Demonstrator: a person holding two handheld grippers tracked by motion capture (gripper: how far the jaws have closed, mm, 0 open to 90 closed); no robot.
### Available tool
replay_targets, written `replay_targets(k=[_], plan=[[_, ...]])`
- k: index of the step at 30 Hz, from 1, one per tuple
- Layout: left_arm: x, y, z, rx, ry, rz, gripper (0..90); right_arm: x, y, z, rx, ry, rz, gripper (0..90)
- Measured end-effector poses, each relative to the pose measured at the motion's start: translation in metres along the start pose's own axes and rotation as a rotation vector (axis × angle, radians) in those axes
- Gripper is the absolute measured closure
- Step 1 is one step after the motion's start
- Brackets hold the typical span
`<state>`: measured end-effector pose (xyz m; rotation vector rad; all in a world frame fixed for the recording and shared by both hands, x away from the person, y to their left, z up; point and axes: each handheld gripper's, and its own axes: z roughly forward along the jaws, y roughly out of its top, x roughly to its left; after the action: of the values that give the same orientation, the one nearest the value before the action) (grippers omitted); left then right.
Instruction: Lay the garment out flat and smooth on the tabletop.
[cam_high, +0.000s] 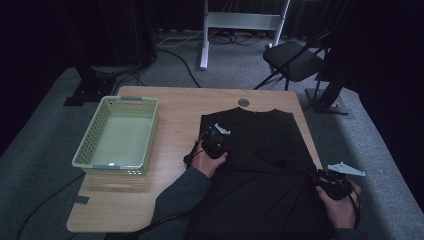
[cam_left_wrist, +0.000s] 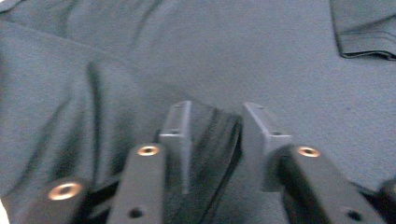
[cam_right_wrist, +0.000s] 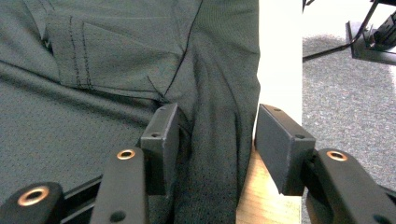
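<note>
We see a dark T-shirt (cam_high: 260, 150) spread flat on the right half of the wooden table (cam_high: 175, 125), its collar toward the far edge and its hem hanging off the near edge by the person. Taking the shirt as our landmark, the left gripper (cam_high: 216, 141) sits on its left side, roughly level with the sleeve. In the left gripper view a raised fold of the shirt's (cam_left_wrist: 280, 70) fabric runs up between the jaws of that gripper (cam_left_wrist: 215, 135); the left jaw lies against the fold, but a gap shows beside the right jaw, so we judge the jaws narrowed around the fold rather than clamped on it.

The right gripper (cam_high: 334, 183) is at the shirt's right edge, nearer the hem. In the right gripper view its jaws (cam_right_wrist: 215, 140) stand spread, a bunched edge of shirt (cam_right_wrist: 93, 70) touching the left jaw and bare table visible before the right jaw.

A pale green basket (cam_high: 120, 137) stands well left of the shirt.
</note>
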<state>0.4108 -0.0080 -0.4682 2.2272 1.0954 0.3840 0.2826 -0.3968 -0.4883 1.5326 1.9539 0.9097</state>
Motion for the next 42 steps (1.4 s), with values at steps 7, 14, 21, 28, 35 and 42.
replay_targets(k=[7,14,21,28,35,42], plan=[[0.006,-0.006,-0.012,-0.016,0.035,0.004,86.5,0.000,0.000,0.000,0.000,0.000,0.000,49.3],[0.033,-0.021,-0.036,-0.060,0.110,-0.063,86.4,0.000,0.000,0.000,0.000,0.000,-0.001,49.3],[0.064,-0.039,-0.050,-0.064,0.193,-0.143,86.4,0.000,0.000,0.000,0.000,-0.001,-0.001,49.3],[0.083,-0.055,-0.056,-0.030,0.267,-0.174,86.5,0.000,0.000,0.000,0.000,-0.001,0.000,49.2],[0.092,-0.063,-0.056,0.004,0.320,-0.192,86.3,0.000,0.000,0.000,0.000,-0.001,0.000,49.2],[0.097,-0.063,-0.069,-0.076,0.307,-0.232,67.5,0.000,0.000,0.000,0.000,-0.001,0.000,49.2]])
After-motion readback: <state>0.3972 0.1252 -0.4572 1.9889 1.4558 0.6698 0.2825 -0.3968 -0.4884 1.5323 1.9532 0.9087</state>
